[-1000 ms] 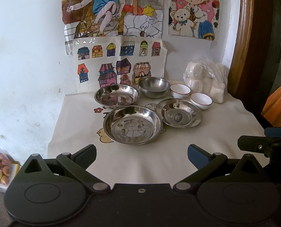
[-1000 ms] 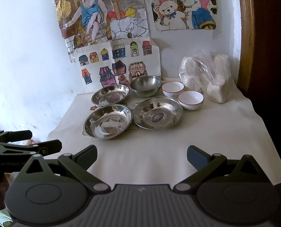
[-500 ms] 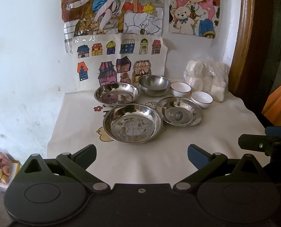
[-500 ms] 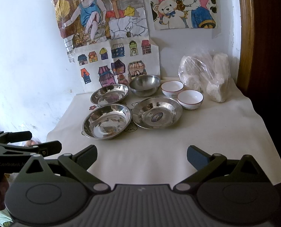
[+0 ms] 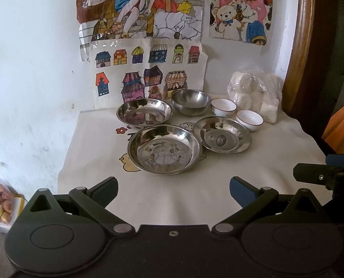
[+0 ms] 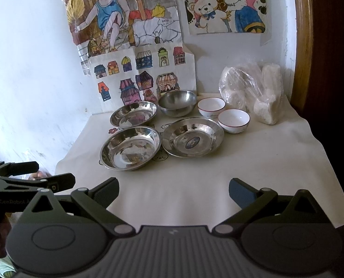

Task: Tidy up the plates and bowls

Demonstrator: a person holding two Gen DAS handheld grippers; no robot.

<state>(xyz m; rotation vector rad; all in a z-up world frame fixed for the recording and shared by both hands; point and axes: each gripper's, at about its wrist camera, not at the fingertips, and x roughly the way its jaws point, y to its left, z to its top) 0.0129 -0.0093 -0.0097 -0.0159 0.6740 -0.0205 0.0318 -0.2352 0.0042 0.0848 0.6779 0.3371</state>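
Honestly, both the left gripper (image 5: 173,188) and right gripper (image 6: 173,188) are hanging back, fingers spread and empty; I'd be grabbing the nearest steel plate (image 5: 163,149) by its rim, stacking plates first.

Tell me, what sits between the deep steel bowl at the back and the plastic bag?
A white bowl with a red rim sits between the deep steel bowl and the plastic bag; the right wrist view shows it.

We identify a home interior: children's coloured drawings (image 5: 146,7) taped to a whitewashed wall (image 5: 33,58), above a cloth-covered table (image 6: 253,162) holding steel plates (image 5: 163,149).
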